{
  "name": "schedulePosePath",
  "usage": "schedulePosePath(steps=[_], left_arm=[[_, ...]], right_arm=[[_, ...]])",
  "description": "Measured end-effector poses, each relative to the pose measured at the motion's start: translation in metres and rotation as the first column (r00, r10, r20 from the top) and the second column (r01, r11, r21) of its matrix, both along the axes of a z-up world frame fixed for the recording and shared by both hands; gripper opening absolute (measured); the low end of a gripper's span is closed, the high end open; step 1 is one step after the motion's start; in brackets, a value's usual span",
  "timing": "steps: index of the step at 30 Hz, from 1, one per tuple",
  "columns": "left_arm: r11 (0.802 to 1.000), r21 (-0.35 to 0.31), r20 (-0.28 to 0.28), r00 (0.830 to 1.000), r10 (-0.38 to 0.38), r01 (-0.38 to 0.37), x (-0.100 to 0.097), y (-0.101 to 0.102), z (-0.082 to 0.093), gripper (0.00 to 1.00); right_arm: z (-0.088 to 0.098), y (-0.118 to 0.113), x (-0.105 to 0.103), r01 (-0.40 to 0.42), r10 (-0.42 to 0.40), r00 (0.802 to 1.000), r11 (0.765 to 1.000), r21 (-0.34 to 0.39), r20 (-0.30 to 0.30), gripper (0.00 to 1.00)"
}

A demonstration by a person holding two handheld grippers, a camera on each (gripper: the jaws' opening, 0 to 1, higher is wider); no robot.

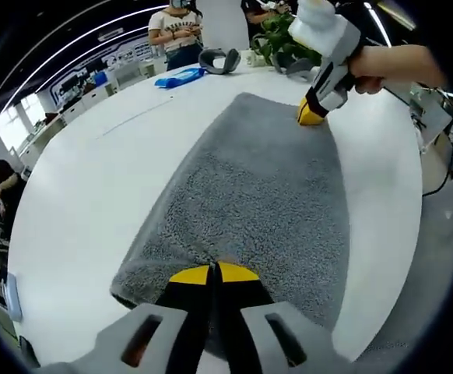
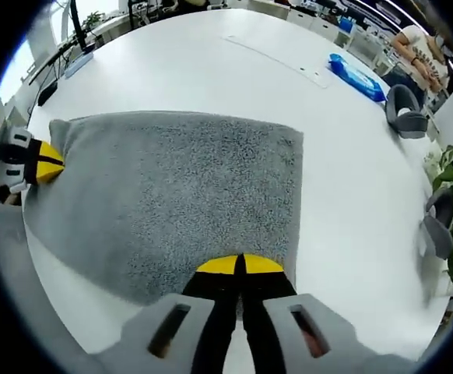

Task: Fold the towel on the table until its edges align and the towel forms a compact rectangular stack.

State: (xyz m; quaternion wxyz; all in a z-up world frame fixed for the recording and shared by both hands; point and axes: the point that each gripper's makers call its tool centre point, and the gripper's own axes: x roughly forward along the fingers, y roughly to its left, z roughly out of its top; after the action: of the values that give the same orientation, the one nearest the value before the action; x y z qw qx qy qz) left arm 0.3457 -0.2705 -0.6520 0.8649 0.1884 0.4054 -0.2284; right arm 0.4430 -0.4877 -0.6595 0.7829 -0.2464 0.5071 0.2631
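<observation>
Grey towel (image 1: 250, 202) lying mid-frame on white table (image 1: 94, 187), left gripper (image 1: 213, 273) and right gripper (image 2: 240, 265) each clamping its edge

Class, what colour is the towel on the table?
Grey; the towel shows best in the right gripper view.

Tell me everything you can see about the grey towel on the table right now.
The grey towel is thick, fluffy terry-like cloth, lying flat on the white table as a rough rectangle. Its rounded, doubled-looking edge suggests it is already folded. The left gripper is shut on one edge, yellow-tipped jaws together on the pile; the right gripper is shut on the opposite edge. Its surface looks smooth, with no large wrinkles, and nothing else rests on it.
</observation>
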Motion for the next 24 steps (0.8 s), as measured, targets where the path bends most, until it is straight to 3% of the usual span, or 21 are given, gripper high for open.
schedulePosePath(steps=[7, 12, 18, 24], left_arm=[[1.000, -0.005, -0.036, 0.999, -0.029, 0.029, -0.013, -0.011, 0.000, 0.02], [0.999, -0.019, -0.027, 0.999, -0.042, 0.042, -0.018, -0.016, -0.001, 0.02], [0.995, -0.084, -0.046, 0.998, -0.050, 0.046, -0.024, -0.026, 0.000, 0.02], [0.993, -0.061, -0.041, 0.994, -0.102, 0.099, -0.029, -0.036, -0.001, 0.02]], right_arm=[[0.000, 0.001, 0.011, -0.004, 0.004, 1.000, 1.000, -0.007, -0.010, 0.00], [-0.001, 0.002, 0.017, -0.005, 0.005, 1.000, 1.000, -0.014, -0.016, 0.00], [0.000, 0.004, 0.025, -0.053, 0.053, 0.999, 0.997, -0.061, 0.004, 0.00], [0.000, 0.004, 0.032, -0.064, 0.065, 0.998, 0.994, -0.086, 0.002, 0.00]])
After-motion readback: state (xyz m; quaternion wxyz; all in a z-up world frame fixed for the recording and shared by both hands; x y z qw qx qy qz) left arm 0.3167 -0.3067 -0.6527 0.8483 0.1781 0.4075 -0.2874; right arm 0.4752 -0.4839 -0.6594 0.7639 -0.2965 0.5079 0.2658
